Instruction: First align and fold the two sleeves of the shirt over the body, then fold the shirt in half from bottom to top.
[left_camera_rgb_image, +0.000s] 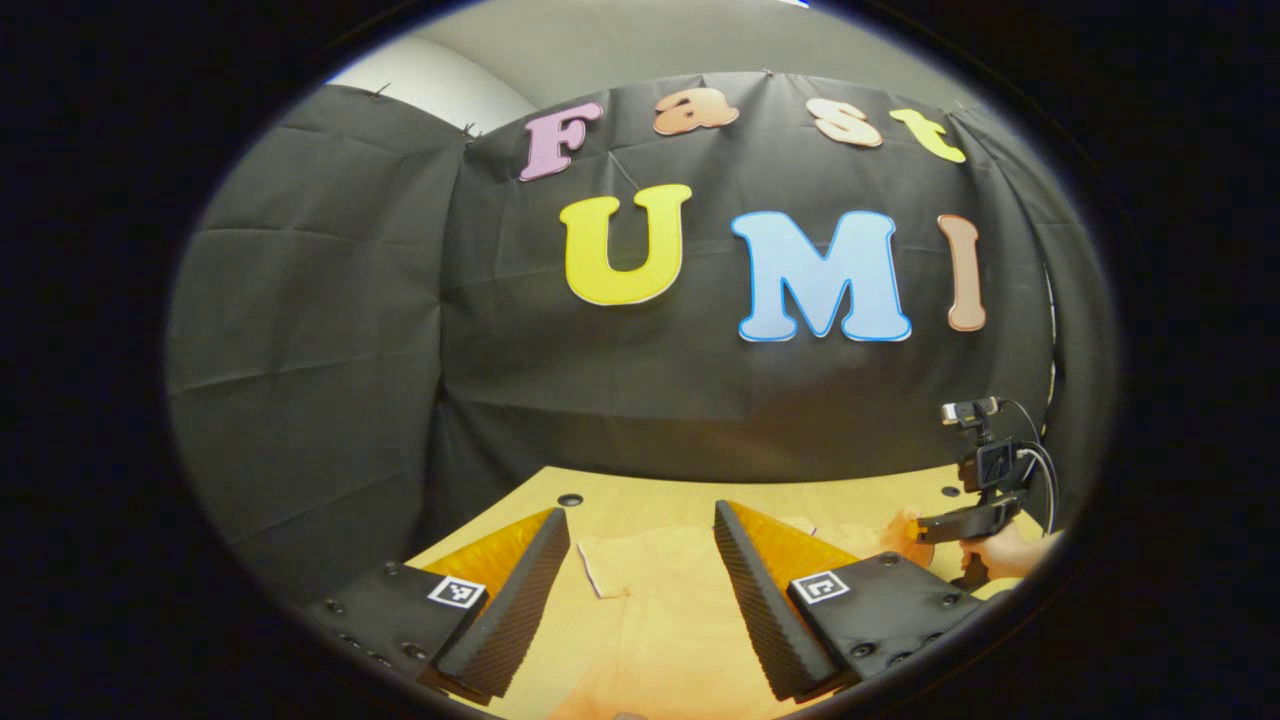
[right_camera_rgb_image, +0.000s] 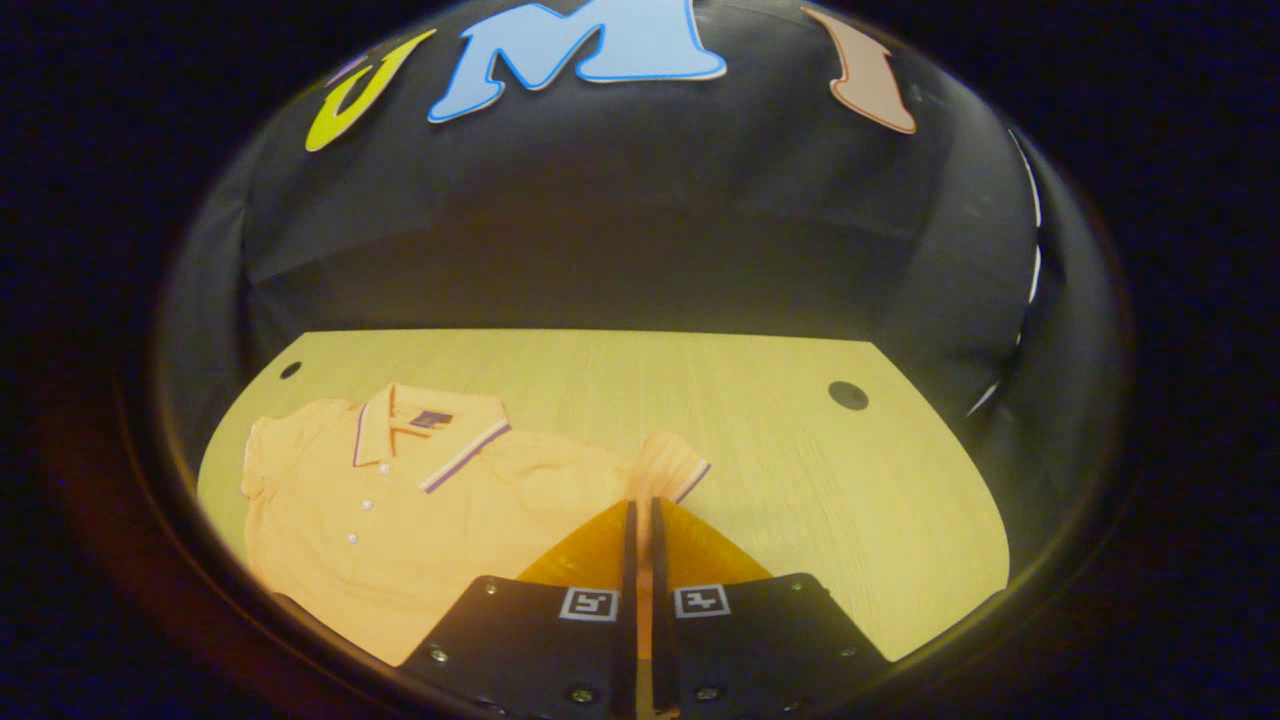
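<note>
Sleeve-folding step, looks like: shirt (right_camera_rgb_image: 400, 510) sleeve (right_camera_rgb_image: 665, 470) is pinched by the right gripper (right_camera_rgb_image: 641, 520) mid-desk (right_camera_rgb_image: 800, 470), left gripper (left_camera_rgb_image: 640, 560) is held agape; folding inward is probably needed next.

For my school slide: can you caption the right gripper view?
Right tool pinches the sleeve of an orange polo shirt on a wooden table.

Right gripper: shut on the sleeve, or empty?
Shut on the sleeve. In the right gripper view, the right gripper has both fingers pressed together with the shirt's sleeve fabric pinched between them.
</note>
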